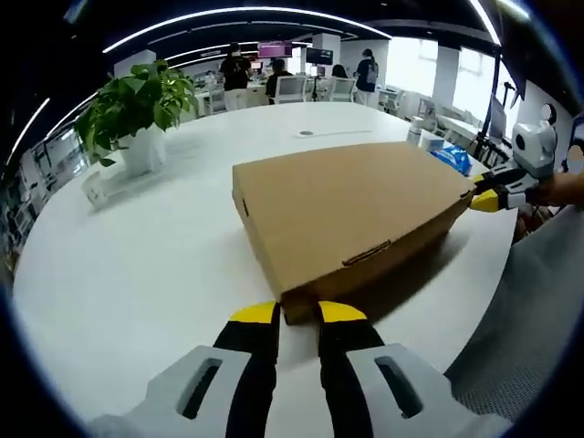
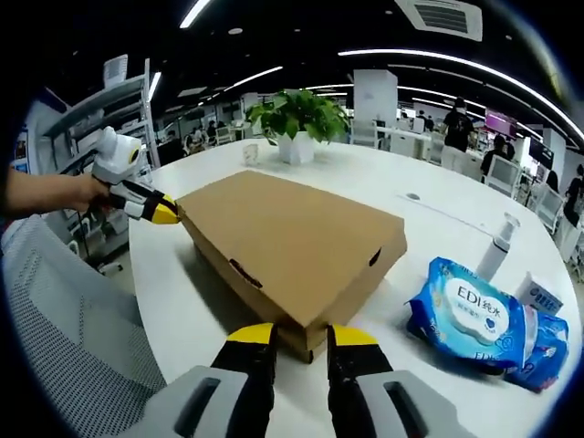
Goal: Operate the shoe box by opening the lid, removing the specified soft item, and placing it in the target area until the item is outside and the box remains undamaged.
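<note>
In the left gripper view, the left gripper (image 1: 297, 313), black with yellow tips, sits at the near corner of the flat brown cardboard shoe box (image 1: 351, 214), its jaws a little apart with the corner between or just beyond the tips; whether they pinch it I cannot tell. In the right gripper view, the right gripper (image 2: 302, 335) stands the same way at the opposite corner of the box (image 2: 292, 237), jaws slightly parted at either side of the corner, grip uncertain. The box lies closed, lid down, on the round white table (image 1: 137, 274), near its edge. Past it on the far side stands a leafy green plant in a white pot (image 1: 137, 114). Beside the right gripper lies a blue plastic packet of wet wipes (image 2: 470, 319), with a slim white bottle (image 2: 497, 242) just behind it. A grey mesh chair back (image 2: 64, 319) is by the table's edge.
</note>
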A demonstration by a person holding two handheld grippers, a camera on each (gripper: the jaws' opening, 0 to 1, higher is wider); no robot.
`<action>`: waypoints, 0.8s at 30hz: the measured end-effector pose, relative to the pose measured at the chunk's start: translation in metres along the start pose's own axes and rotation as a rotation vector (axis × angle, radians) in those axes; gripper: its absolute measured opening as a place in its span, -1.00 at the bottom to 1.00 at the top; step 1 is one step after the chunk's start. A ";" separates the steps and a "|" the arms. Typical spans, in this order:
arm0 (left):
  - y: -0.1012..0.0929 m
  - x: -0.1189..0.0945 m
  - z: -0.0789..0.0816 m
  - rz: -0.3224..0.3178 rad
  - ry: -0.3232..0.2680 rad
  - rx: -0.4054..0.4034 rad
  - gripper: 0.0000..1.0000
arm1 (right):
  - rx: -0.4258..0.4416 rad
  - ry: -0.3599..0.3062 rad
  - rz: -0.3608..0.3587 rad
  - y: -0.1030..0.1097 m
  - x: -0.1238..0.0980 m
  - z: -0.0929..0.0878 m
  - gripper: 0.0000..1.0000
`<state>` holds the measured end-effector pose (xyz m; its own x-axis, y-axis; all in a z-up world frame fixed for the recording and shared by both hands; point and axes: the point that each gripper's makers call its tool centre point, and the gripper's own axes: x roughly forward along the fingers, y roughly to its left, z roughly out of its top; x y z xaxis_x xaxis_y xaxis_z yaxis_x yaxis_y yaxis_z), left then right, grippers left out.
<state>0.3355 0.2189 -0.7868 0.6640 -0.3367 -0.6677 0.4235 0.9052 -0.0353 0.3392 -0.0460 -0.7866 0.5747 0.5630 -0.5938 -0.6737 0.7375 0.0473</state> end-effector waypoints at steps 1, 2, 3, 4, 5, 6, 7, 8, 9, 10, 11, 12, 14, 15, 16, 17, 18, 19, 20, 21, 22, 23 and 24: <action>0.000 0.001 0.000 -0.002 -0.001 -0.002 -0.73 | 0.001 0.000 -0.001 -0.001 0.000 0.000 -0.64; 0.000 0.002 0.001 -0.003 0.000 -0.004 -0.72 | -0.002 0.001 -0.003 -0.003 0.001 0.001 -0.64; 0.000 0.004 0.002 -0.003 -0.002 -0.007 -0.72 | -0.004 0.001 -0.003 -0.004 0.002 0.001 -0.64; 0.000 0.005 0.003 -0.003 -0.004 -0.010 -0.72 | -0.005 0.001 -0.004 -0.006 0.003 0.002 -0.64; 0.001 0.006 0.004 -0.003 -0.005 -0.012 -0.72 | -0.006 0.001 -0.005 -0.008 0.003 0.002 -0.64; 0.001 0.007 0.005 -0.004 -0.005 -0.012 -0.72 | -0.007 0.001 -0.006 -0.009 0.004 0.003 -0.64; 0.001 0.009 0.007 -0.005 -0.005 -0.010 -0.72 | -0.005 0.002 -0.008 -0.011 0.005 0.004 -0.64; 0.001 0.010 0.008 -0.006 -0.005 -0.010 -0.72 | -0.004 0.002 -0.010 -0.013 0.006 0.005 -0.63; 0.001 0.011 0.009 -0.006 -0.005 -0.010 -0.72 | -0.005 0.002 -0.011 -0.014 0.007 0.006 -0.63; 0.001 0.013 0.010 -0.006 -0.005 -0.010 -0.72 | -0.004 0.002 -0.012 -0.016 0.007 0.006 -0.63; 0.002 0.014 0.011 -0.006 -0.005 -0.010 -0.72 | -0.002 0.002 -0.014 -0.017 0.008 0.007 -0.63; 0.002 0.015 0.013 -0.007 -0.004 -0.009 -0.72 | -0.001 0.002 -0.015 -0.019 0.009 0.008 -0.62; 0.003 0.018 0.015 -0.008 -0.005 -0.011 -0.72 | 0.001 0.001 -0.019 -0.022 0.011 0.010 -0.62; 0.003 0.019 0.017 -0.009 -0.004 -0.011 -0.72 | 0.003 0.000 -0.021 -0.024 0.012 0.010 -0.62; 0.003 0.021 0.018 -0.010 -0.004 -0.010 -0.72 | 0.002 0.000 -0.022 -0.025 0.012 0.011 -0.62; 0.003 0.022 0.019 -0.010 -0.004 -0.009 -0.72 | 0.001 0.000 -0.026 -0.027 0.013 0.012 -0.62; 0.003 0.023 0.020 -0.010 -0.004 -0.010 -0.72 | 0.001 -0.001 -0.027 -0.029 0.014 0.012 -0.62; 0.003 0.025 0.022 -0.011 -0.005 -0.010 -0.72 | 0.003 -0.001 -0.030 -0.032 0.015 0.014 -0.62; 0.003 0.026 0.023 -0.012 -0.005 -0.010 -0.73 | 0.005 -0.001 -0.033 -0.034 0.016 0.015 -0.61; 0.003 0.028 0.025 -0.012 -0.004 -0.011 -0.73 | 0.005 -0.001 -0.035 -0.037 0.017 0.016 -0.61; 0.003 0.029 0.026 -0.012 -0.005 -0.010 -0.73 | 0.005 -0.001 -0.037 -0.039 0.018 0.017 -0.61; 0.003 0.031 0.028 -0.012 -0.005 -0.010 -0.73 | 0.006 -0.001 -0.040 -0.041 0.019 0.018 -0.61; 0.003 0.032 0.029 -0.013 -0.004 -0.011 -0.73 | 0.006 -0.001 -0.042 -0.043 0.020 0.018 -0.61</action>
<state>0.3763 0.2035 -0.7870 0.6612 -0.3495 -0.6638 0.4252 0.9036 -0.0523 0.3879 -0.0595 -0.7858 0.6027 0.5322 -0.5946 -0.6462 0.7626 0.0275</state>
